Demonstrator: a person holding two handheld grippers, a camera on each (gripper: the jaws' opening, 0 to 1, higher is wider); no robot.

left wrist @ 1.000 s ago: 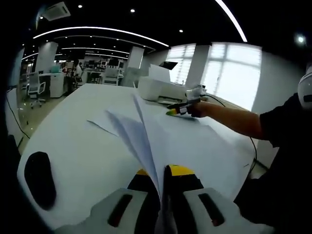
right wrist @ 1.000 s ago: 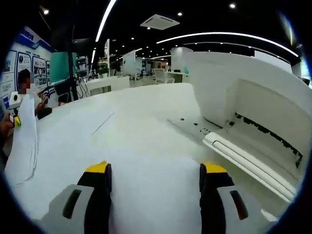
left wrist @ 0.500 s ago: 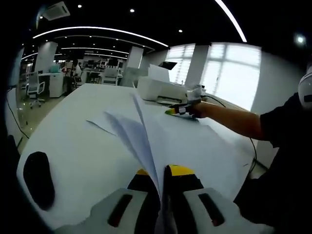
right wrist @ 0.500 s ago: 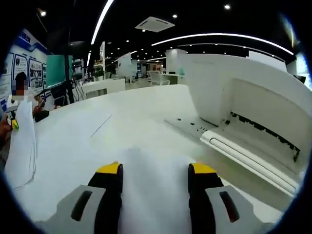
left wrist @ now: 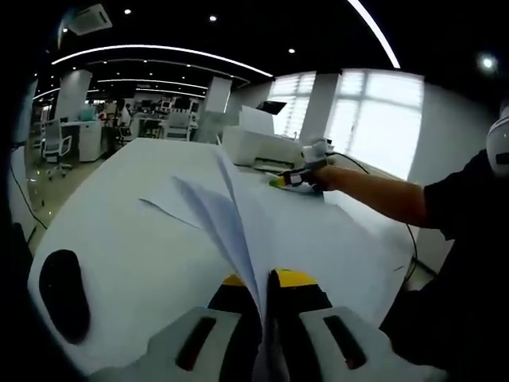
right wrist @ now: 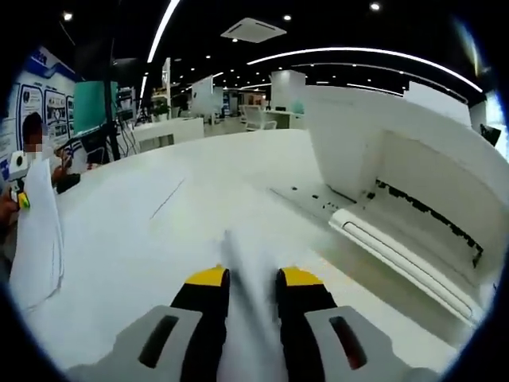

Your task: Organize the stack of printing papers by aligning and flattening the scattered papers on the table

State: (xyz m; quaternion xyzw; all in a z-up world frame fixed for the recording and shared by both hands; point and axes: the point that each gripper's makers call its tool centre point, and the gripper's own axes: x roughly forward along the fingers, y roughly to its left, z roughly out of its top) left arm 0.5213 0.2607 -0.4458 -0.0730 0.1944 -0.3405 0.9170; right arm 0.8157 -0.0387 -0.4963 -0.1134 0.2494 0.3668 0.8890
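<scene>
White printing papers lie spread over the white table. My left gripper is shut on the near edge of several sheets, which stand up and fan out from its jaws. In the right gripper view my right gripper is shut on a raised, blurred edge of paper at the far end of the spread, beside the printer. The right gripper also appears in the left gripper view, held by a person's arm. The left gripper shows at the far left with lifted sheets.
A white printer stands at the table's far end with its tray open toward the papers. A black oval object lies on the table at the near left. The person's dark sleeve is on the right. Office desks and chairs stand beyond.
My right gripper's jaws have come together from wide apart and now pinch the paper's edge. The left gripper keeps its hold on the fanned sheets.
</scene>
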